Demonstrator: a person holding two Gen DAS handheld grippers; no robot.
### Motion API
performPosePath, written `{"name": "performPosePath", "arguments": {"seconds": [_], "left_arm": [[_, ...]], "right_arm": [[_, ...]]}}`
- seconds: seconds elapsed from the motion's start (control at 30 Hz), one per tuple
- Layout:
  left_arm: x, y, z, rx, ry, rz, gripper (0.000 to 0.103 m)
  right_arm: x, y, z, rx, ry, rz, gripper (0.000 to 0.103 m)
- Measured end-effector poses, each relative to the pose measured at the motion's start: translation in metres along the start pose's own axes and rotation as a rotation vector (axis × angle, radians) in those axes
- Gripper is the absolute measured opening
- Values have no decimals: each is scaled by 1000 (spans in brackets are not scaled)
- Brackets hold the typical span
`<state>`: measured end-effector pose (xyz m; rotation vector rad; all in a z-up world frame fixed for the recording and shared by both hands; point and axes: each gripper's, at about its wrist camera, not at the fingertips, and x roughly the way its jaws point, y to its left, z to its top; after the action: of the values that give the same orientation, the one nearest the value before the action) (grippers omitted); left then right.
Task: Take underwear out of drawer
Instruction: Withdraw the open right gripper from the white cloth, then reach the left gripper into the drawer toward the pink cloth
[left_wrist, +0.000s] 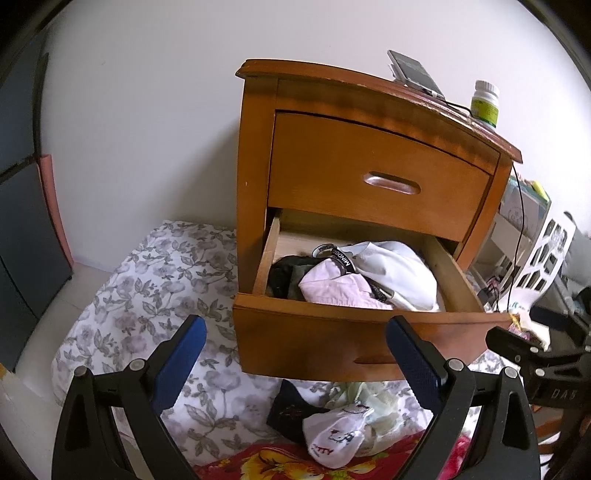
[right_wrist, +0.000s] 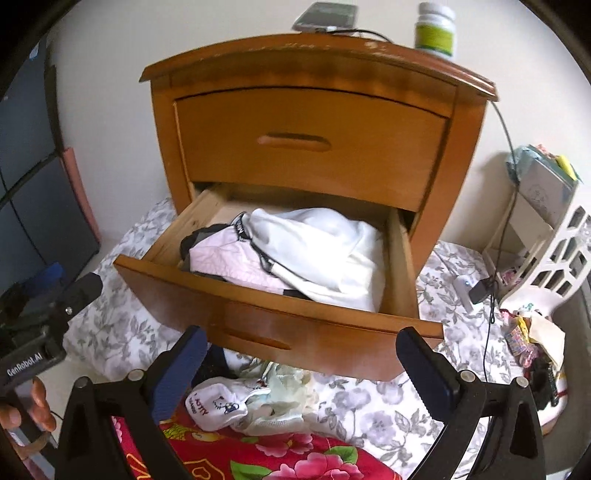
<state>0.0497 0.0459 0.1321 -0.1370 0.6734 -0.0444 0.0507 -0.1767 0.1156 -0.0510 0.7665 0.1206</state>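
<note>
The lower drawer (left_wrist: 332, 325) (right_wrist: 258, 314) of a wooden nightstand (left_wrist: 369, 122) (right_wrist: 314, 70) is pulled out. Inside lie white underwear (left_wrist: 399, 273) (right_wrist: 321, 251), a pale pink piece (left_wrist: 332, 288) (right_wrist: 225, 262) and a dark piece (left_wrist: 288, 273). On the bed below the drawer sits a small pile: a white printed piece (left_wrist: 336, 435) (right_wrist: 221, 402), a pale green one (left_wrist: 369, 398) (right_wrist: 288, 391) and a dark one (left_wrist: 291, 410). My left gripper (left_wrist: 299, 354) is open in front of the drawer face, holding nothing. My right gripper (right_wrist: 303, 365) is wide open above the pile, also with nothing in it.
A green-labelled bottle (left_wrist: 485, 103) (right_wrist: 436, 29) and a phone (left_wrist: 415, 74) (right_wrist: 325, 16) stand on the nightstand top. A cable (right_wrist: 498, 229) hangs down its right side. A floral sheet (left_wrist: 147, 288), a red flowered blanket (right_wrist: 277, 450) and a white openwork basket (right_wrist: 554, 258) surround it.
</note>
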Motion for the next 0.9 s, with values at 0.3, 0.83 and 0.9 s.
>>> {"name": "performPosePath", "arguments": {"seconds": [0.3, 0.83, 0.9], "left_arm": [[7, -19, 11, -1, 26, -38, 98], [51, -58, 69, 161, 119, -16, 98], [67, -61, 75, 157, 163, -59, 98]], "right_arm": [[-1, -8, -5, 40, -49, -1, 103], [20, -29, -10, 84, -61, 1, 103], [25, -33, -10, 84, -51, -16, 103]]}}
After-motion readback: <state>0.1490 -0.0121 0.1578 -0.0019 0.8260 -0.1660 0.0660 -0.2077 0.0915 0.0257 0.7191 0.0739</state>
